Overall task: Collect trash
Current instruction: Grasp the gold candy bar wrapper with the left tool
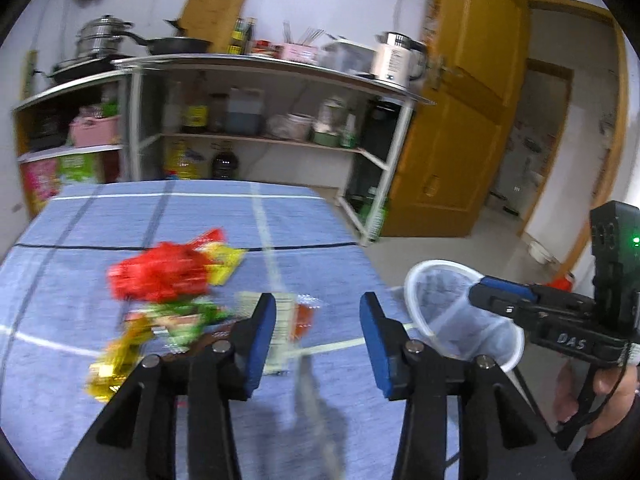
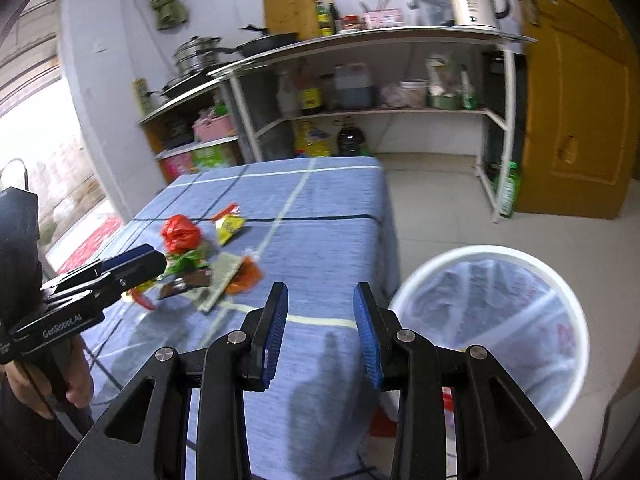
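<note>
Between pickups: both tools, left tool (image 1: 318,340) and right tool (image 2: 320,332), wide and empty over the table (image 2: 320,216), wrappers (image 2: 200,256) piled far left, bin (image 2: 492,336) right; next, reach back, pinch one.

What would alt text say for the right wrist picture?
An open, empty claw points over a blue checked table strewn with crumpled snack wrappers. A white lined bin stands on the floor to its right; a second claw enters from the left.

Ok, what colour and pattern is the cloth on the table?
The tablecloth is blue with white and dark grid lines, clearest in the right wrist view.
</note>
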`<action>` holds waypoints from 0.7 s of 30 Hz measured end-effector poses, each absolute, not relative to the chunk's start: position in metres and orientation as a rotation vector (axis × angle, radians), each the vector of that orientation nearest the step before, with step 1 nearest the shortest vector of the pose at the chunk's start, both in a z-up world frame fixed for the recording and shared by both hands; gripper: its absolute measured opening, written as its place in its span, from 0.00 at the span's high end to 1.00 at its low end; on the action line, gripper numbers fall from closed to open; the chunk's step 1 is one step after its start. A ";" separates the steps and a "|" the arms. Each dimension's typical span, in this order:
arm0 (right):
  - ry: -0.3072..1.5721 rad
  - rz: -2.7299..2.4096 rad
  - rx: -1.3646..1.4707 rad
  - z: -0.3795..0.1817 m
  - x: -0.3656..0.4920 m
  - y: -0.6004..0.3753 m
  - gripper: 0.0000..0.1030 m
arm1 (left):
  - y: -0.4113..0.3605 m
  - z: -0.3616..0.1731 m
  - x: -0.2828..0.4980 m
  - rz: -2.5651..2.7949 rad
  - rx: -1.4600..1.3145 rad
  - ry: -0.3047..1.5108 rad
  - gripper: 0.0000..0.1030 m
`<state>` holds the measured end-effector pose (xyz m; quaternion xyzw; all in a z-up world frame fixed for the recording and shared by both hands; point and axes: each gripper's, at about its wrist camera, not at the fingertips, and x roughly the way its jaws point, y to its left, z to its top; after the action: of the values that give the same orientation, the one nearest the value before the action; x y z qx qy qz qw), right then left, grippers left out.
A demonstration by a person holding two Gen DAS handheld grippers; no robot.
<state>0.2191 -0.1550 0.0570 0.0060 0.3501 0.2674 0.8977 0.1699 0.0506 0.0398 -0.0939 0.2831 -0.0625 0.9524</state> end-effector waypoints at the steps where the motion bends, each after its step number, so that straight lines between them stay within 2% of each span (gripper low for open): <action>1: 0.727 0.570 0.007 0.057 0.219 -0.147 0.66 | 0.061 0.039 0.167 -0.109 -0.196 0.572 0.53; 10: 0.752 0.653 -0.027 0.050 0.222 -0.099 0.66 | 0.130 0.014 0.172 0.043 -0.200 0.651 0.47; 21: 0.779 0.722 -0.069 0.041 0.219 -0.064 0.66 | 0.165 -0.029 0.195 0.073 -0.246 0.817 0.47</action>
<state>0.2191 -0.0639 0.0414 -0.0330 0.3711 0.3444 0.8617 0.1954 0.1646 -0.0289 -0.1193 0.3963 0.0352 0.9096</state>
